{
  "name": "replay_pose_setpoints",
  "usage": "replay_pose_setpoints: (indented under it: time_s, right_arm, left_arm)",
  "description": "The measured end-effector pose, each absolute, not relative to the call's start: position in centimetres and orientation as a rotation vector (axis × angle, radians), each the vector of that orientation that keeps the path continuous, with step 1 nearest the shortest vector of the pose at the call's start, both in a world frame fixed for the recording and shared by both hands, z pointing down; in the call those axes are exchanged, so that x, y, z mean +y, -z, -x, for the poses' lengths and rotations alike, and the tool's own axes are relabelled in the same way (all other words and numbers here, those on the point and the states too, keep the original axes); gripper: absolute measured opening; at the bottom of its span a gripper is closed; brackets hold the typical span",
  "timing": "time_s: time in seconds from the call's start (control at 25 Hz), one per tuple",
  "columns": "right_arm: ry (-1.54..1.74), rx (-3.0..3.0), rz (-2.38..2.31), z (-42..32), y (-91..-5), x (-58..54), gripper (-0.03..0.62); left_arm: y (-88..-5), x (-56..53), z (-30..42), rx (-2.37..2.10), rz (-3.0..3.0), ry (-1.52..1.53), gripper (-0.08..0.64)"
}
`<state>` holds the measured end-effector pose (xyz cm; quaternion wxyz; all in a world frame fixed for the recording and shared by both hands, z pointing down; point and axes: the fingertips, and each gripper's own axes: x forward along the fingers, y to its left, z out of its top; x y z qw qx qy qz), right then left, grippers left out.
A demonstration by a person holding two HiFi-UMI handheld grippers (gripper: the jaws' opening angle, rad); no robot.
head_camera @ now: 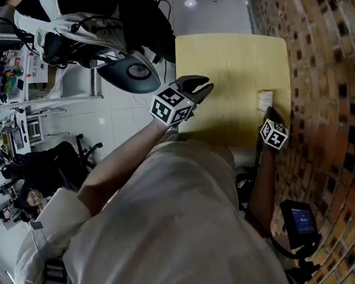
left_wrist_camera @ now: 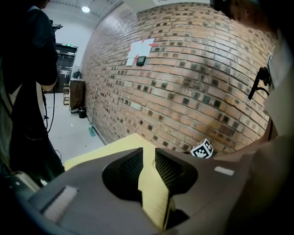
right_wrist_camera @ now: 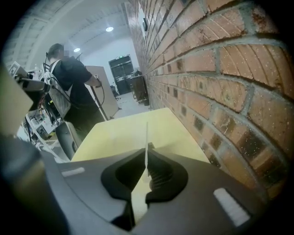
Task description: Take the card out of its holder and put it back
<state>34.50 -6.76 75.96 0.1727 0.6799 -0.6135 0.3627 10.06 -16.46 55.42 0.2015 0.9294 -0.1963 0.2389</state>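
A thin pale card (right_wrist_camera: 147,137) stands edge-on between the pads of my right gripper (right_wrist_camera: 147,158), which is shut on it. In the head view the card (head_camera: 265,99) shows as a small pale rectangle just ahead of the right gripper (head_camera: 269,111), near the yellow table's (head_camera: 220,67) edge by the brick wall. I cannot make out a holder apart from the card. My left gripper (head_camera: 202,84) hovers over the table's left side, well away from the card. It is open (left_wrist_camera: 148,158), with only the table top showing between its jaws.
A brick wall (head_camera: 324,65) runs close along the table's right side. An office chair (head_camera: 129,71) and cluttered shelves (head_camera: 6,66) stand to the left of the table. A person in black (right_wrist_camera: 73,87) stands beyond the table's far end. A small screen device (head_camera: 300,220) sits low on the right.
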Motion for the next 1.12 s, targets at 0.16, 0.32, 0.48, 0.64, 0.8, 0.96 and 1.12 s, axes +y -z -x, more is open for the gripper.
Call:
replay_pose_setpoints:
  time_s: [0.16,0.32,0.48,0.64,0.8,0.96,1.12]
  right_arm:
    - [-0.998,-1.728,-1.930,-34.8,-76.4,-6.8,0.015]
    - [-0.966,-1.703,-1.888,-35.3,-77.0,-7.0,0.034]
    - [-0.906,-1.725,-1.963,-36.3,-74.7,-7.6,0.154]
    - [-0.842,-1.781,-2.037,-36.4,-71.1,-8.6,0.158]
    - [-0.821,-1.829,-2.036,-34.5,-68.0,-8.1,0.155]
    - [-0.834,-1.815,-1.992,-32.2,-67.8,-7.1,0.144]
    - [-0.815,-1.746,-2.042,-30.9,-66.4,-5.8,0.132]
  left_arm:
    - [-55.7,-16.4,-10.1,-0.551,-2.593,-0.674,0.101]
    - [-56.0,-16.4,-10.5,-0.545,-2.595,-0.673,0.101]
    - [-56.1,-16.3,-11.3,-0.522,-2.600,-0.669,0.101]
    - [-56.6,-16.4,-11.5,-0.518,-2.597,-0.663,0.101]
    - [-56.6,-15.9,-11.3,-0.474,-2.602,-0.646,0.101]
    - [-56.6,-15.0,-10.9,-0.417,-2.612,-0.636,0.101]
    - [-56.7,-14.4,-10.3,-0.290,-2.641,-0.622,0.101]
